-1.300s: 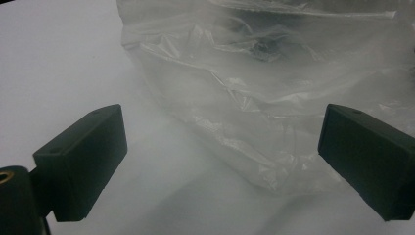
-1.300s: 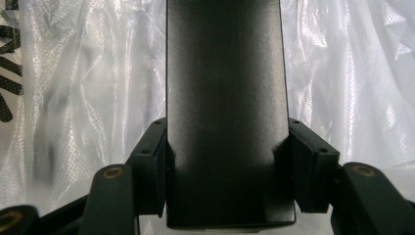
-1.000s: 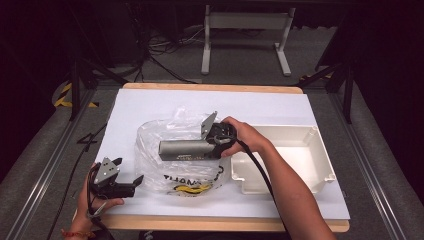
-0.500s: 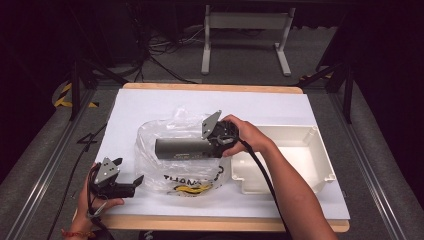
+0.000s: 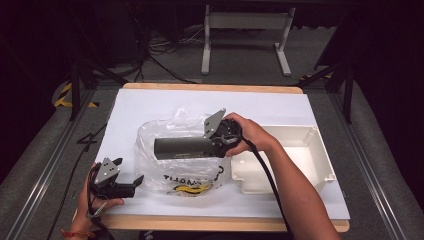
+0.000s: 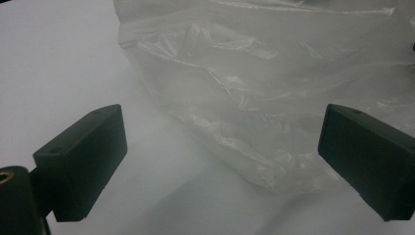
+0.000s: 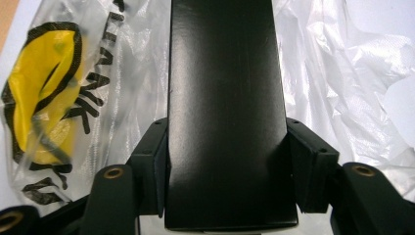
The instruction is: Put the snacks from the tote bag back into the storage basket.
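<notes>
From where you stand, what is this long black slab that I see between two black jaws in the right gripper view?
Observer: A long dark rectangular box, held level above the clear plastic bag with yellow print by the right gripper.
Operator: Is anything else on the table?
Observer: Yes, a shallow white plastic tray sits just right of the bag on the white table top.
Operator: And the other hand?
Observer: The left gripper rests low near the table's front left corner, jaws wide apart, facing the bag's crinkled edge with nothing between them.
</notes>
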Available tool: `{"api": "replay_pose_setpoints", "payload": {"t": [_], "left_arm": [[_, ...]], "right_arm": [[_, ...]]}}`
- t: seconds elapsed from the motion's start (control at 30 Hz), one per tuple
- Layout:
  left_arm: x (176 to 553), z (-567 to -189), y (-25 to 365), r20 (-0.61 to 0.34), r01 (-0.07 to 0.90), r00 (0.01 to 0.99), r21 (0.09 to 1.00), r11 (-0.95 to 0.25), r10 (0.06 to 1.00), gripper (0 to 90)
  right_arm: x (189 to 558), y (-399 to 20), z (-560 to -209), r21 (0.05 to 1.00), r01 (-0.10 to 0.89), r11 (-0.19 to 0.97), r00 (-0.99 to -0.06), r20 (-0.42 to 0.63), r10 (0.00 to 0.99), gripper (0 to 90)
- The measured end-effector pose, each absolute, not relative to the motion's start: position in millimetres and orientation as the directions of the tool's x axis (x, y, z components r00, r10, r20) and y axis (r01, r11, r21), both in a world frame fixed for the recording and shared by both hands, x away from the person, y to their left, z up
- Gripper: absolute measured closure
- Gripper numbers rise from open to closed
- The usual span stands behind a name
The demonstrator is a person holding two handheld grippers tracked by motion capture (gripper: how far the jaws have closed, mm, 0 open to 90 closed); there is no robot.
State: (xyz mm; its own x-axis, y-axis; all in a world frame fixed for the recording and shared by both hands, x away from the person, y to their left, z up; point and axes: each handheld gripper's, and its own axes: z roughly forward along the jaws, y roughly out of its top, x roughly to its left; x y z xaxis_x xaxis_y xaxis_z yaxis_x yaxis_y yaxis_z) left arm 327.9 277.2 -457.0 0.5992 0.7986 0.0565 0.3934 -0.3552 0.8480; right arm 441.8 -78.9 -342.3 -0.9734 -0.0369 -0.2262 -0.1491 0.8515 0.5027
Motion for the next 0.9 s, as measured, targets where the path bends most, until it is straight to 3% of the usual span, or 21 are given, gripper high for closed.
{"api": "replay_pose_setpoints", "payload": {"t": [0.9], "left_arm": [[325, -454, 279, 0.063, 0.364, 0.594, 0.868, -0.338, 0.802, 5.0]], "right_arm": [[428, -100, -315, 0.511, -0.179, 0.841, -0.962, -0.272, -0.040, 42.9]]}}
